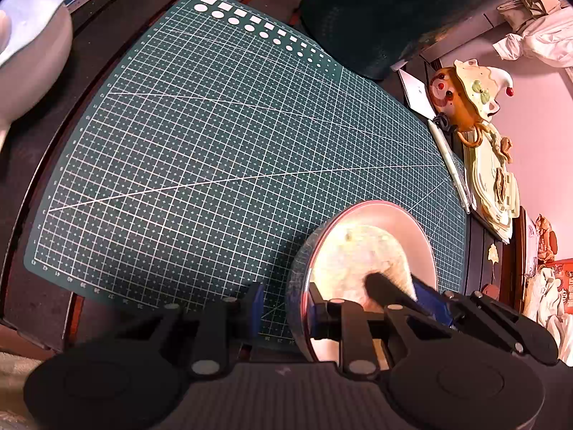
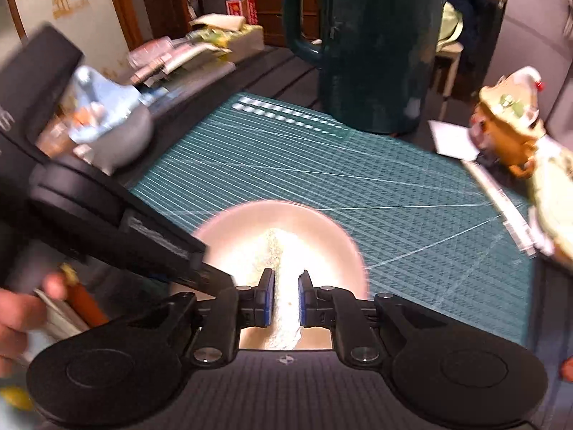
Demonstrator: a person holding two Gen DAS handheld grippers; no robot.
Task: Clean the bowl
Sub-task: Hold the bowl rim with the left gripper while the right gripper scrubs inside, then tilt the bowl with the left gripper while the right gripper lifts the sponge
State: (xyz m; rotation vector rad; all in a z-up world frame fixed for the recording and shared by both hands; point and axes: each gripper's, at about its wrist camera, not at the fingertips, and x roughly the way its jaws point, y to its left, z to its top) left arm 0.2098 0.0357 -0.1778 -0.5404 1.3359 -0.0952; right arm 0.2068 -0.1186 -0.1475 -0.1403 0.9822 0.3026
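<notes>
Both hand-held grippers meet at the bowl (image 1: pixel 422 251), low and right of centre in the left wrist view and low centre in the right wrist view. Largest first: a green cutting mat (image 1: pixel 215 143) fills most of both frames, and the bowl stands on its near right corner. A dark green jug (image 2: pixel 376 46) stands at the mat's far edge, top centre; a grey dish (image 2: pixel 121 132) sits off the mat at the left, and a ceramic figurine (image 1: pixel 465 89) at the right edge.

Next in size, the pink-rimmed bowl holds a pale cloth (image 2: pixel 283 258) whose long axis runs straight away from the right gripper (image 2: pixel 286 297).

That right gripper is clamped on the cloth's near end, its blue pads (image 2: pixel 268 297) squeezing a bright strip between them. The left gripper (image 1: pixel 286 304) appears to straddle the bowl's near wall, one finger outside and one inside, the jaws spread wide; whether it actually pinches the rim I cannot tell.

Judging by this, wiping is under way, and the coming stroke turns on the cloth lying directly ahead of the right gripper, inside the bowl, which the left one seems to steady from the side.
</notes>
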